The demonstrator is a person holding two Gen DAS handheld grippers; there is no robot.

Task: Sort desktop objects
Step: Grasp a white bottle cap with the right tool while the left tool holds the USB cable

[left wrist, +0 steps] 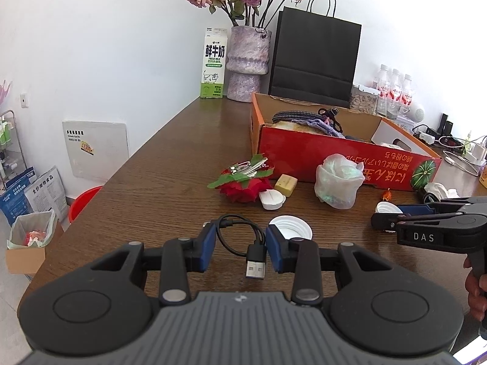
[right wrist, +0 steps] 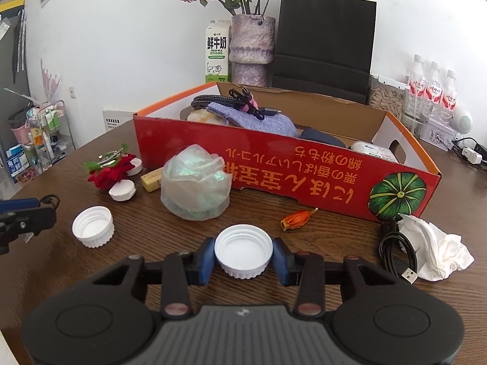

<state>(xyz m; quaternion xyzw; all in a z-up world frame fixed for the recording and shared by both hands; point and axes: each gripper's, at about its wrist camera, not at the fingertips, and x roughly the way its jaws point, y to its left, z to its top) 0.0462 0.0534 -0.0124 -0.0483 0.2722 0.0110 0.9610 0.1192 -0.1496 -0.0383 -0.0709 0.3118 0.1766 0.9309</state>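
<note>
Four white caps on worktop (right wrist: 170, 228), by our count: one (right wrist: 243, 251) clamped between blue pads of right gripper (right wrist: 243, 257), one loose (right wrist: 93, 226), two by red flower (right wrist: 109, 173). Left gripper (left wrist: 241, 251) grips one black USB cable (left wrist: 243, 237); second cable (right wrist: 397, 254) beside tissue (right wrist: 435, 251). One red box (right wrist: 289, 167) behind.

Both cams are sitting low over the desk (left wrist: 170, 164), looking forward and down along their own fingers toward the back edge and wall. The left one's hanging further left and back; the right's hugging the red box (right wrist: 304, 170) closer. They're sharing the box, vase (left wrist: 248, 60) and milk carton (right wrist: 216, 51).
</note>
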